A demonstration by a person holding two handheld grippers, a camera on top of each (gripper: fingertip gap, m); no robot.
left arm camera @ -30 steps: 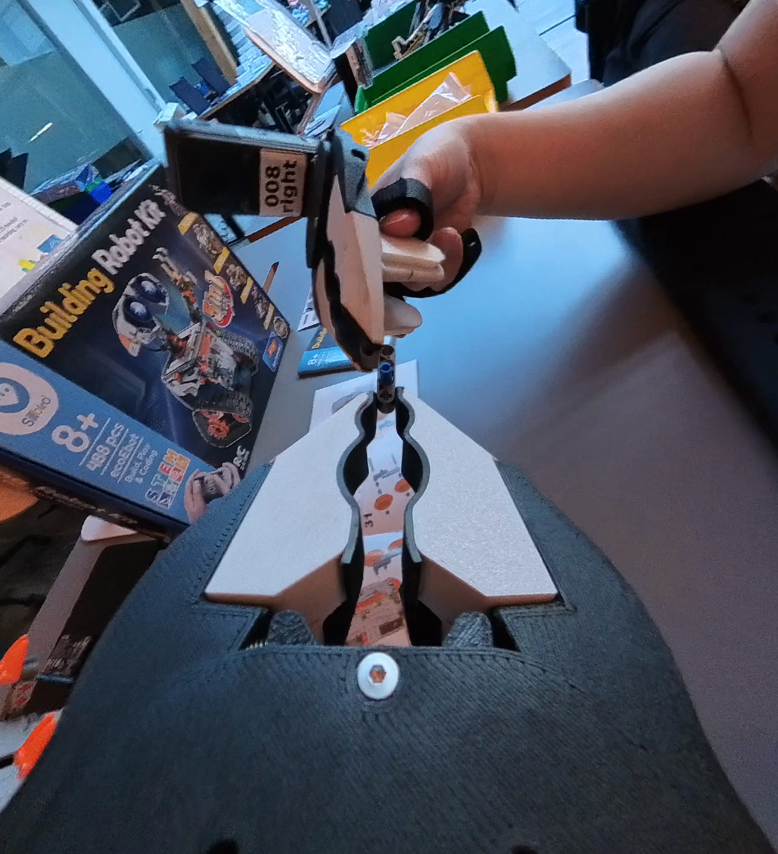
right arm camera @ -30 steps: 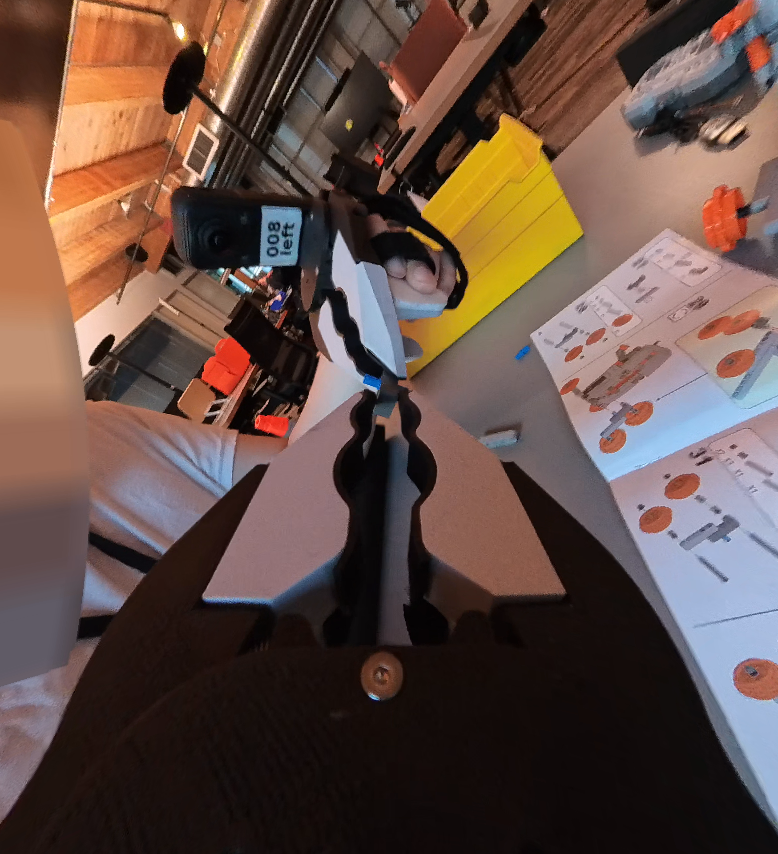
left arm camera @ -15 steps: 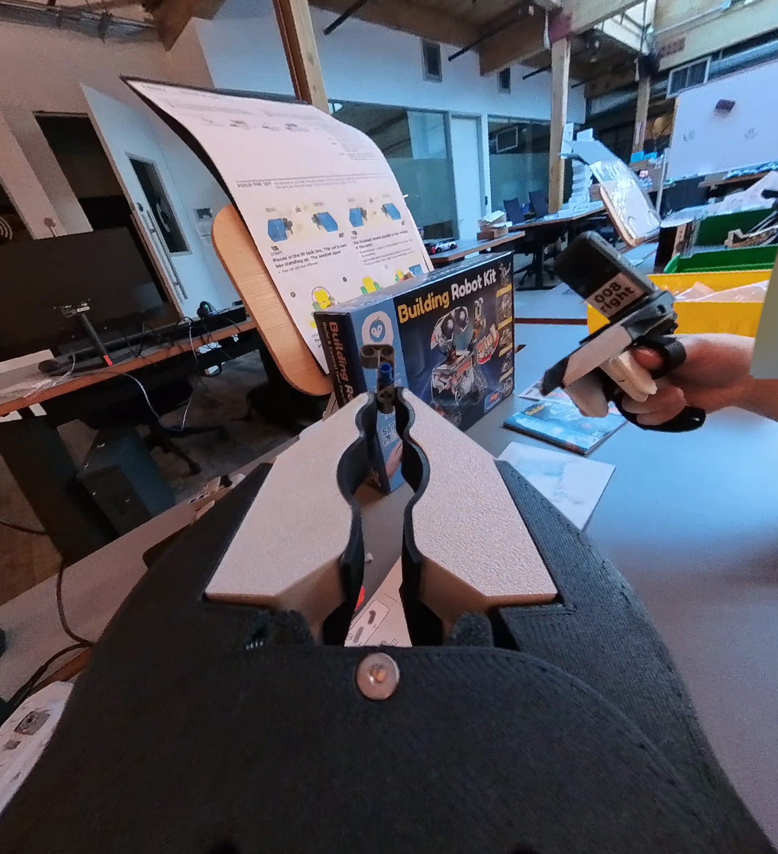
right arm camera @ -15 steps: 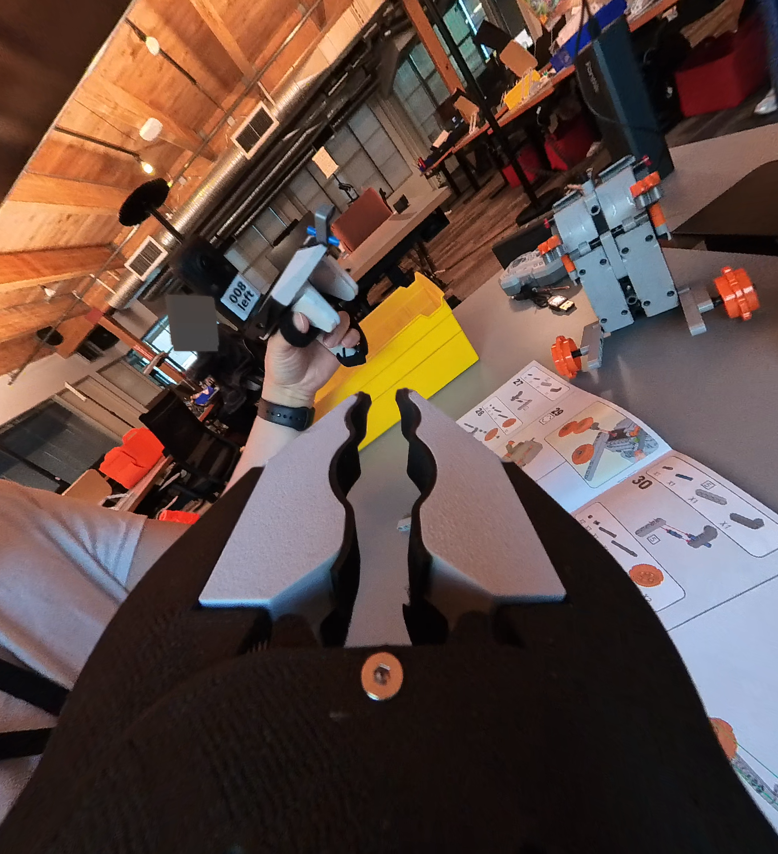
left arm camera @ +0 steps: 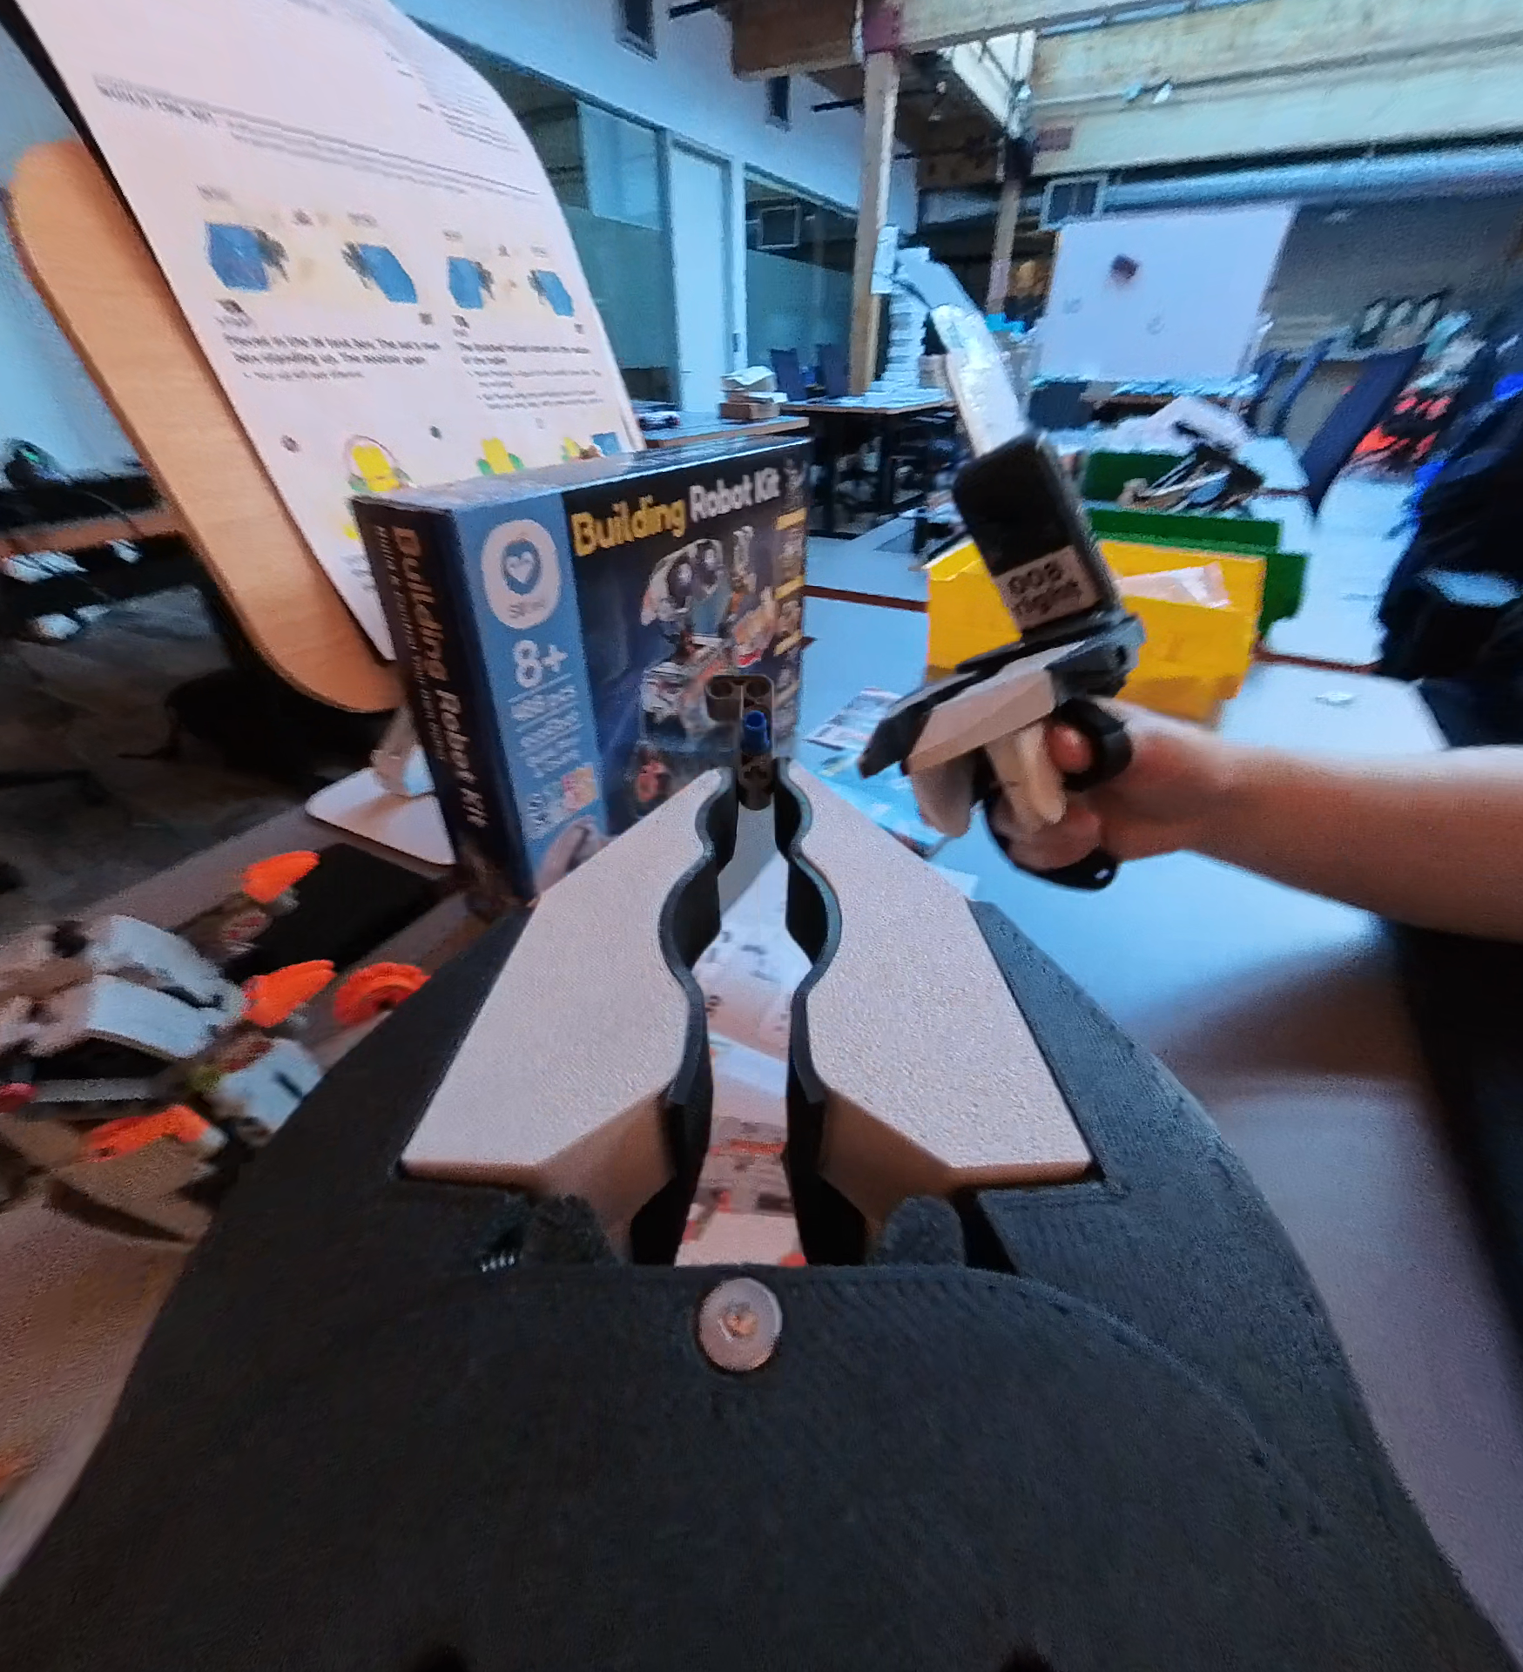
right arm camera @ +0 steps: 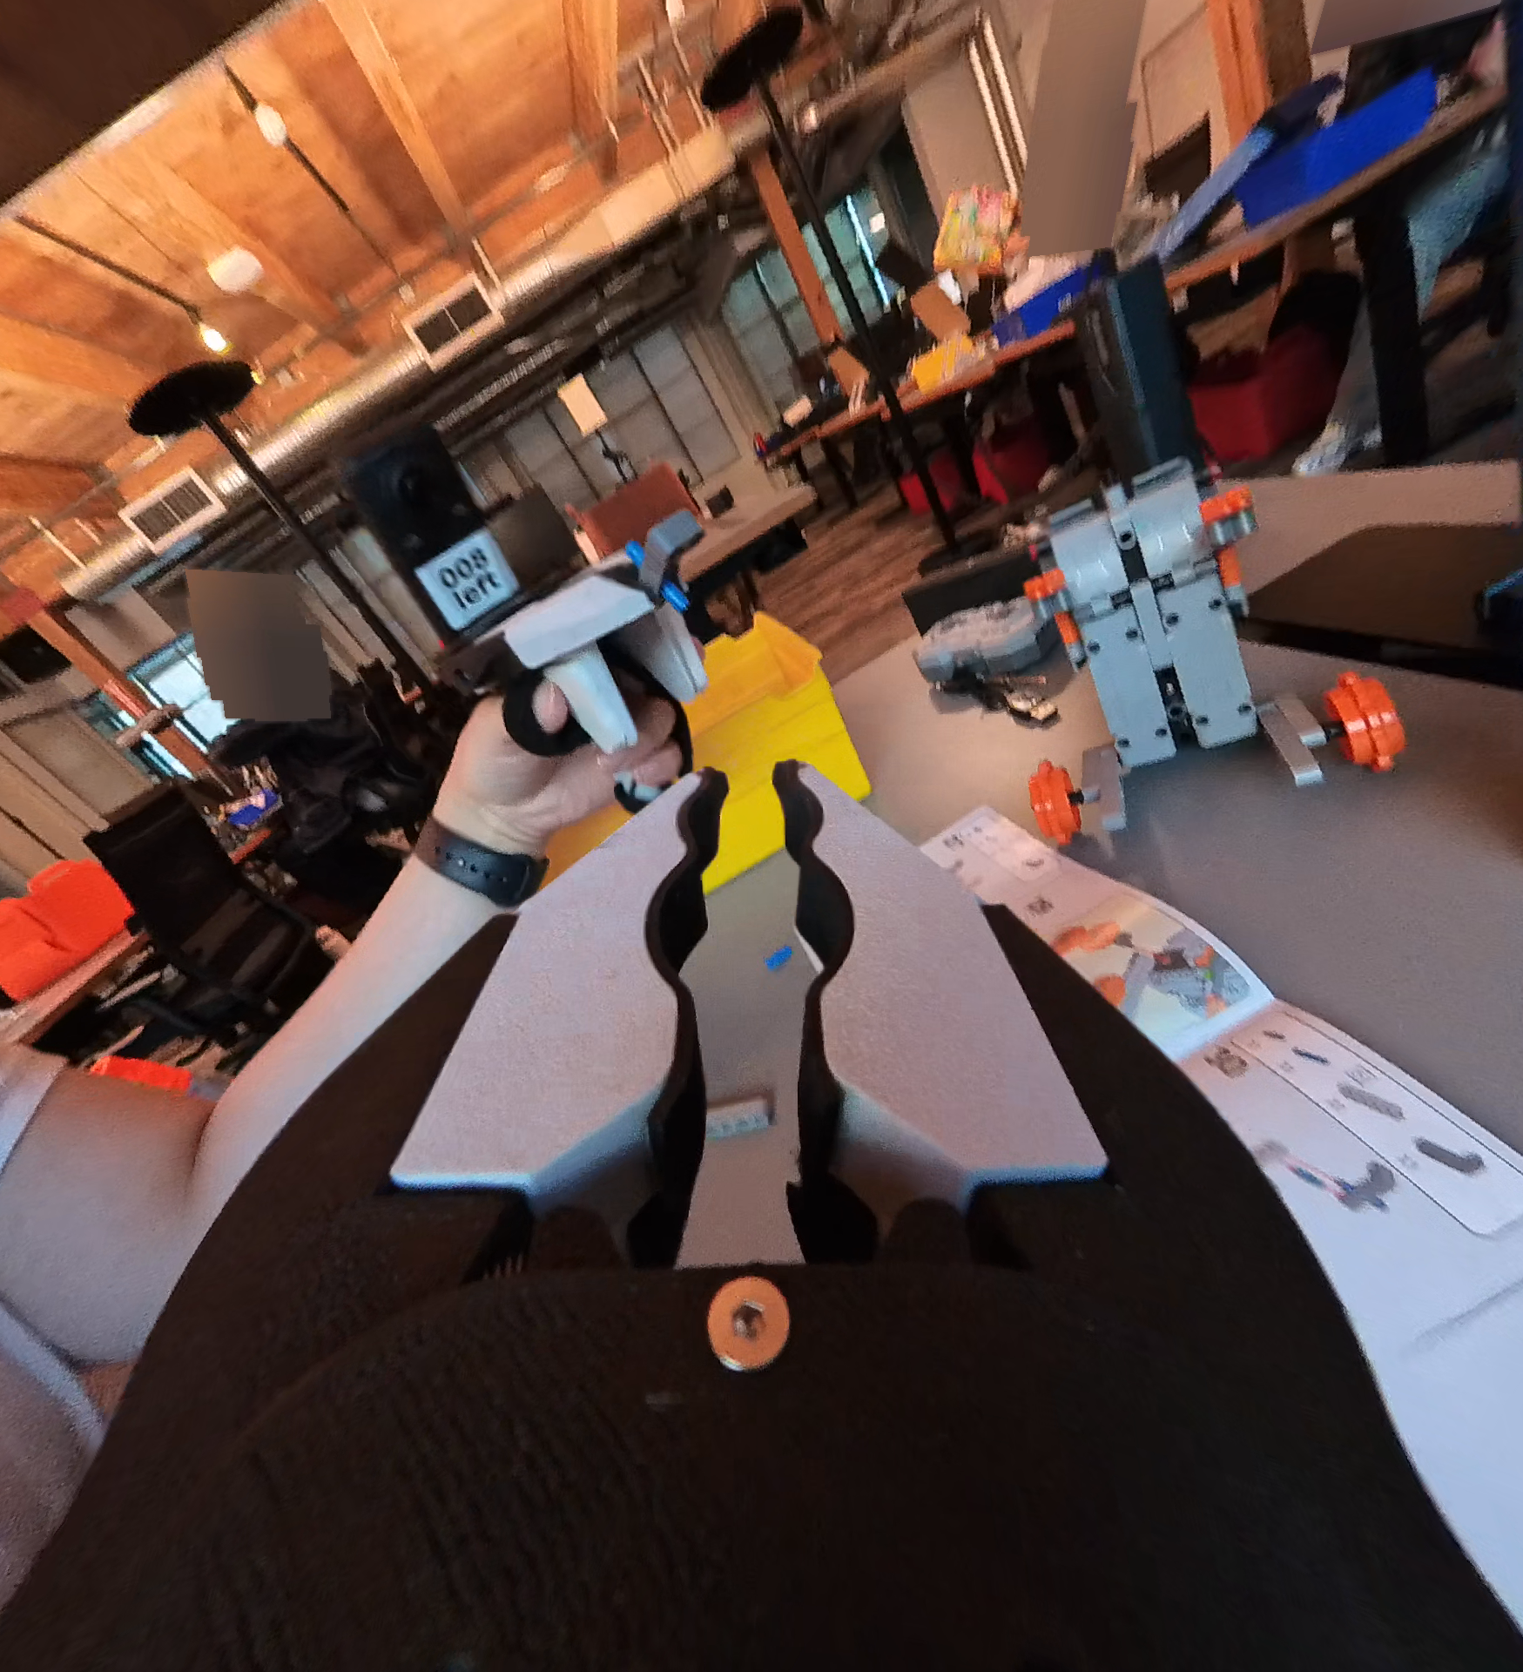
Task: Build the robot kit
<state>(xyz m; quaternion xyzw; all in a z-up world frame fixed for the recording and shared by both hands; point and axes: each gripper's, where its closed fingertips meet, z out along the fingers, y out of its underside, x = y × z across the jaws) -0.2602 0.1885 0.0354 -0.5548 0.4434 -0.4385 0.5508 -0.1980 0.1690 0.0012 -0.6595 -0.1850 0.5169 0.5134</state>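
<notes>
My left gripper is shut on a small dark grey building part with a blue pin, held upright at its tips in front of the blue kit box. The same gripper and grey part show in the right wrist view, raised in a hand. My right gripper is slightly open and empty above the grey table. It also shows in the left wrist view, held in a hand to the right of the part and apart from it.
A grey robot model with orange wheels stands at the back right, blurred at left in the left wrist view. An open instruction booklet, a loose blue pin, a small grey piece and yellow bins are on the table. A printed sheet on a wooden stand is behind the box. Some 8 cm of space lies between my two pairs of fingers.
A second ago the two grippers met tip to tip at the part. They have since drawn apart; the left keeps the part, and the right has come away empty with its jaws a little apart.
</notes>
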